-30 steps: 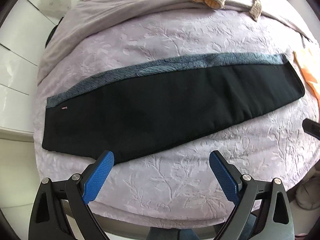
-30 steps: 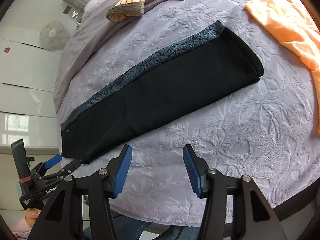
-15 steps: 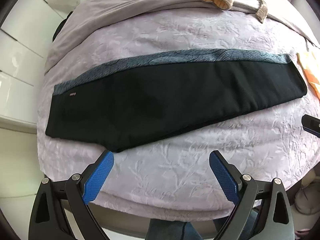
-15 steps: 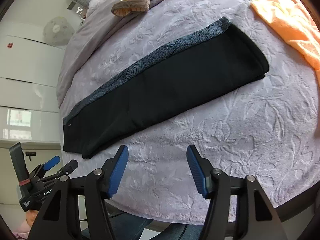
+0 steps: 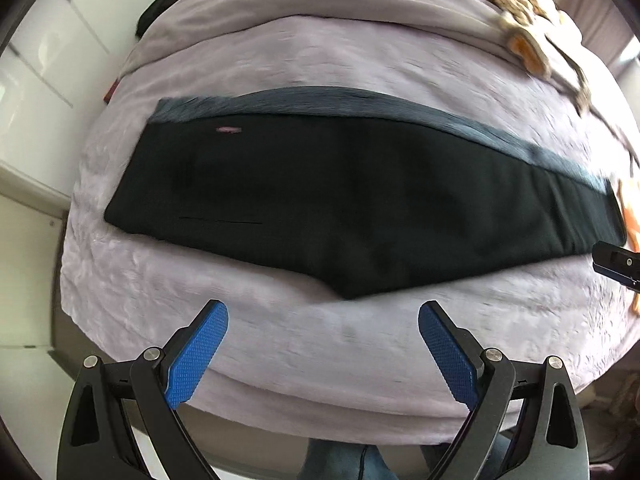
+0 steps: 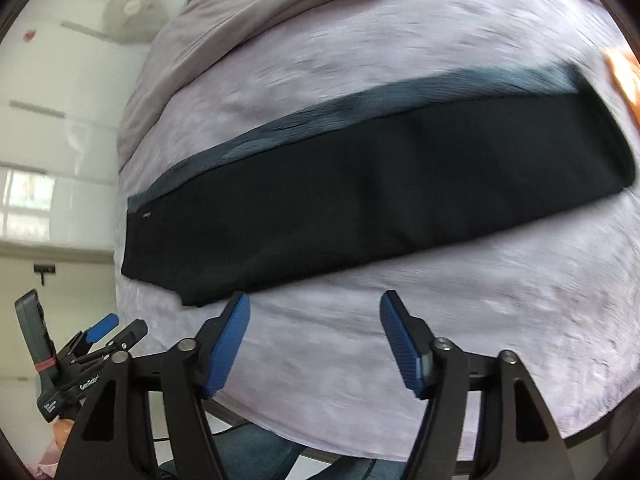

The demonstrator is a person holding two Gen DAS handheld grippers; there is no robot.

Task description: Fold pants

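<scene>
Lilac bedspread [image 5: 320, 360] lies bare beside the black pants' [image 5: 340, 208] near edge; left gripper [image 5: 323, 354] gapes empty, right gripper [image 6: 315, 340] is opening, empty.

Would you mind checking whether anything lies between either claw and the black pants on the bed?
Nothing visible does. Only bare lilac bedspread separates the open left claw from the pants; the right claw, opening and empty, has the same clear path.
</scene>
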